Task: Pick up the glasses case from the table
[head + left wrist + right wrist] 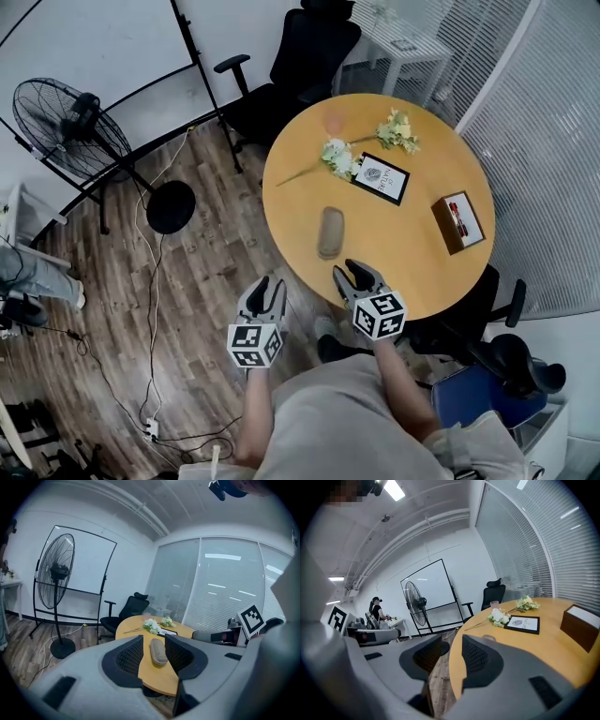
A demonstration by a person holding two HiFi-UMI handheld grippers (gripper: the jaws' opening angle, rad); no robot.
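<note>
- Two handheld grippers with marker cubes are nearest the person in the head view. The left gripper (271, 284) is over the wood-plank floor (202, 272), off the 7 o'clock edge of the round tan wooden table (412, 248). The right gripper (352, 272) is above the table's rim at 6 o'clock.
- Both claws stand apart, with nothing between their pads.
- One grey-brown oblong glasses case (330, 232) lies flat on the table at about 8 o'clock. It is apart from both grippers, and the left gripper view shows it through the gap of that claw.
- Near the table's centre lies a black-framed white card (381, 178), with a brown open box (459, 221) at 3 o'clock.
- White flower sprigs (339, 157) rest at 11 o'clock.
- A black office chair (300, 66) stands beyond the table, and a black pedestal fan (70, 117) is far off at 10 o'clock.
</note>
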